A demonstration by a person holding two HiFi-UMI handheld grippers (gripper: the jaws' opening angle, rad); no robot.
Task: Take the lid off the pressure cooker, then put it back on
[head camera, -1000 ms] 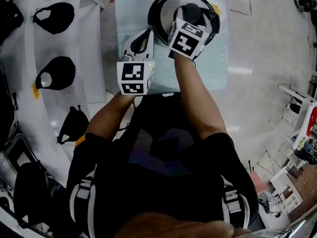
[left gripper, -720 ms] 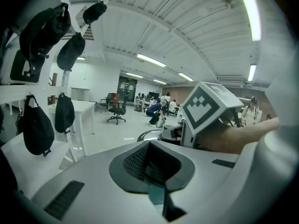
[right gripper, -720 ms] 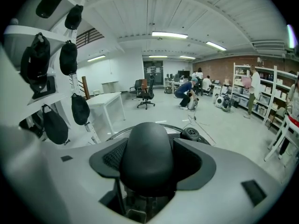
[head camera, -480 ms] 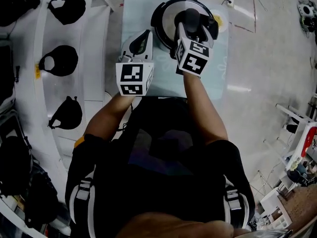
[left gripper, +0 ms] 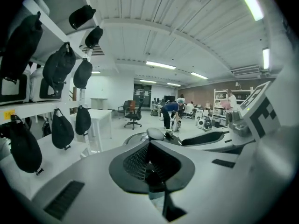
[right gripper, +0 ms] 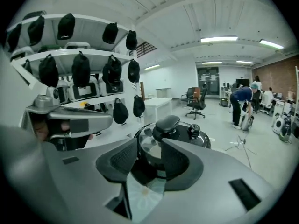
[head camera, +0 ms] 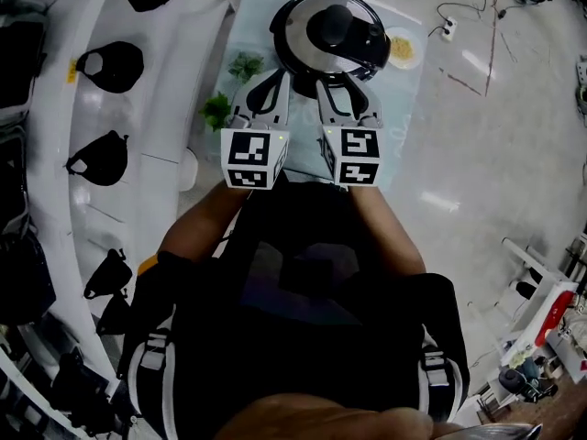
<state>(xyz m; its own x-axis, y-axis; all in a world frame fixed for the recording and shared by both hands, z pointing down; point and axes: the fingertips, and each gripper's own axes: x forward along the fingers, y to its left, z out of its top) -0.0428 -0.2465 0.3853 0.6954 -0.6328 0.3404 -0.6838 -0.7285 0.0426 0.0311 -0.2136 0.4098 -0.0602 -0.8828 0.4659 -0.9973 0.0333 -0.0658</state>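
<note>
The round black pressure cooker [head camera: 277, 39] stands at the far end of the pale blue table top [head camera: 404, 108]. Its shiny steel lid [head camera: 307, 55] sits on it, and nothing touches the domed black knob [head camera: 332, 26] in the middle. Both tools hang just short of the cooker, side by side and close together. The left gripper [left gripper: 149, 143] has its jaws pressed together on nothing. The right gripper [right gripper: 149, 144] has just been closing and stands about half open, with only the cooker showing beyond the gap and nothing between the pads. From where I stand I cannot tell whether the lid is turned home or merely resting; if it is only resting, a nudge could slide it askew. If the right gripper goes in for the knob at this width, I reckon the tips would strike the dome rather than straddle it. That could shove the pot toward the small dish of something yellow [head camera: 402, 49]. The knob looks smooth and rounded, so a shallow pinch could slip and drop the lid. With the left jaws closed, nothing steadies the body.
</note>
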